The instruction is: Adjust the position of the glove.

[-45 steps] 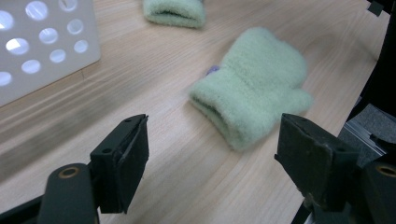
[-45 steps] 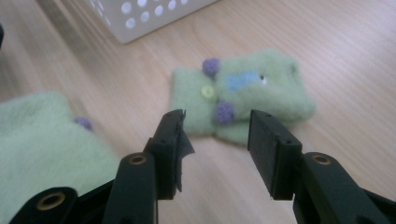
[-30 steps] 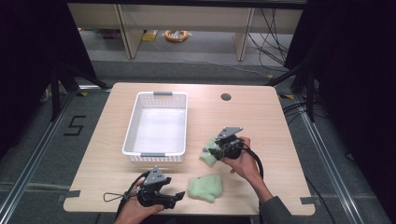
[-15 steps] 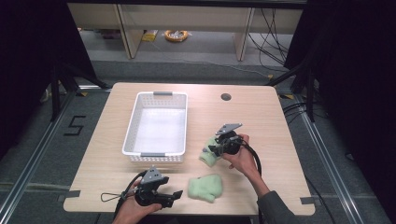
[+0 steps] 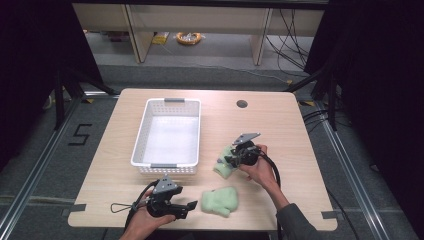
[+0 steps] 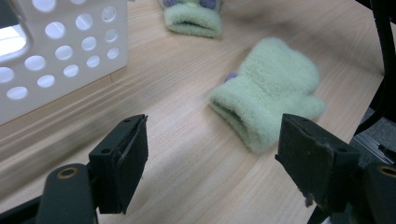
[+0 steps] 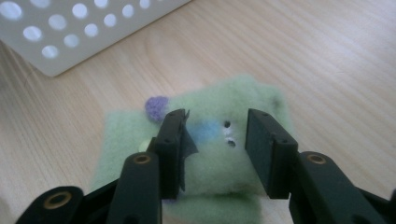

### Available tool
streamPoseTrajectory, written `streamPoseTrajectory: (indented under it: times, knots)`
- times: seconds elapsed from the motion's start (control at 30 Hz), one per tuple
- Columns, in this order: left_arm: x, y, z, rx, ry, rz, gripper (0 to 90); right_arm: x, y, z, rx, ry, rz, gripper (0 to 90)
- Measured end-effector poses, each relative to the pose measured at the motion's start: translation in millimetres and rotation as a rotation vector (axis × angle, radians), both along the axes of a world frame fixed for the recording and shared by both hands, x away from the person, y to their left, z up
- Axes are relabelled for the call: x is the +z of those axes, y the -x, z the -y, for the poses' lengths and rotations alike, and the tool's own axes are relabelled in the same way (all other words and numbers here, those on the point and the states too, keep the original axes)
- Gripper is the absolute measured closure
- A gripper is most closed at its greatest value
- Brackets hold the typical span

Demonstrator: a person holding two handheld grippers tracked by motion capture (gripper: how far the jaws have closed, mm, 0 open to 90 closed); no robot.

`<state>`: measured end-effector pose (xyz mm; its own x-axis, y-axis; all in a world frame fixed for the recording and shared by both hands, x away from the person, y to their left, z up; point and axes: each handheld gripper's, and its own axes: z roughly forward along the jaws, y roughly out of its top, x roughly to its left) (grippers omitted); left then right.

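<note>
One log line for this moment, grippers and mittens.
right gripper: closing over far mitten | left gripper: open, near mitten ahead | basket: empty

Two fuzzy pale-green mittens lie flat on the counter (image 5: 300,130). One mitten (image 5: 220,201) sits near the front edge, cuff open. The other mitten (image 7: 205,154), with purple and blue patches, lies farther back.

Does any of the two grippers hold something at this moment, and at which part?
Nothing is held yet. The right gripper, jaws just closing, straddles the middle of a green mitten without pinching it. The left gripper is open, short of the other mitten.
</note>
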<state>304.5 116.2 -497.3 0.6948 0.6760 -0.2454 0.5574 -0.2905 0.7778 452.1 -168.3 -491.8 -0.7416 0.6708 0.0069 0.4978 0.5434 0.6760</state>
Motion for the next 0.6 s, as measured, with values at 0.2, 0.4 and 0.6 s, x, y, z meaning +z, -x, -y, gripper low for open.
streamPoseTrajectory:
  times: [0.2,0.4,0.6]
  knots:
    - [-1.8,-0.1,-1.1,0.002,-0.003,-0.004,24.1,-6.5,2.1,-1.5,0.024,0.019,0.017,75.5]
    - [-2.9,0.2,-3.7,0.001,-0.014,0.002,24.1,-5.6,5.1,-1.7,0.020,0.006,0.016,85.0]
    - [-4.8,1.7,-3.3,0.005,-0.001,-0.007,24.2,10.2,11.2,2.1,0.002,-0.036,0.073,86.0]
